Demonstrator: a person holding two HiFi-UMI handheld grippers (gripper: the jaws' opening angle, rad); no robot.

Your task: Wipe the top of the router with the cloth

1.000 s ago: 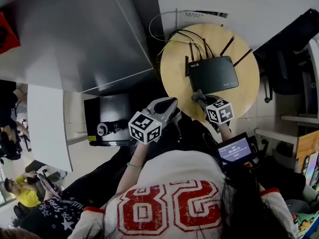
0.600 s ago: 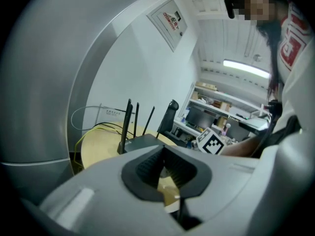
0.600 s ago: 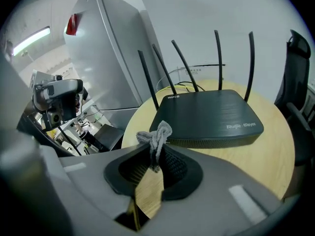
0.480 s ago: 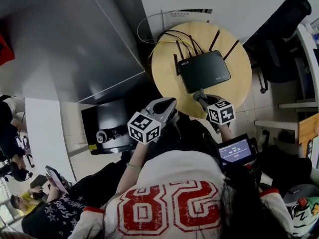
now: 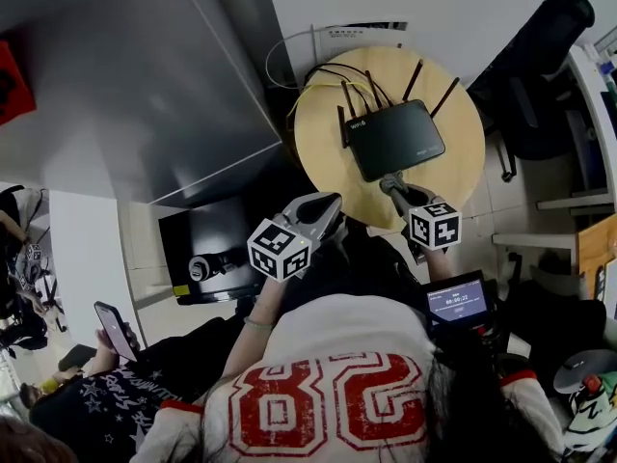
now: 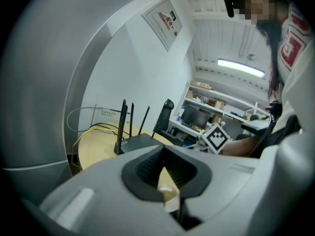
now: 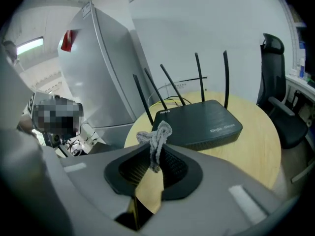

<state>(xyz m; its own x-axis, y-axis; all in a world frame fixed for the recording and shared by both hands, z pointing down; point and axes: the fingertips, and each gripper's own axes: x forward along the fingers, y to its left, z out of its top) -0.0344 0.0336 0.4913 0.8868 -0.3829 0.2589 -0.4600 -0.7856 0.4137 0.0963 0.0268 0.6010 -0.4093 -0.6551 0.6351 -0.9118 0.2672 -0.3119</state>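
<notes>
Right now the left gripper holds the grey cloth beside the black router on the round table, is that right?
No: it is the right gripper that holds the grey cloth, as the right gripper view shows; the left gripper has nothing between its jaws. The cloth is beside the black router on the round table.

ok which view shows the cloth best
The right gripper view: the small grey cloth is close up, pinched in the right gripper's jaws. The head view shows it only as a tiny grey bit; the left gripper view misses it.
</notes>
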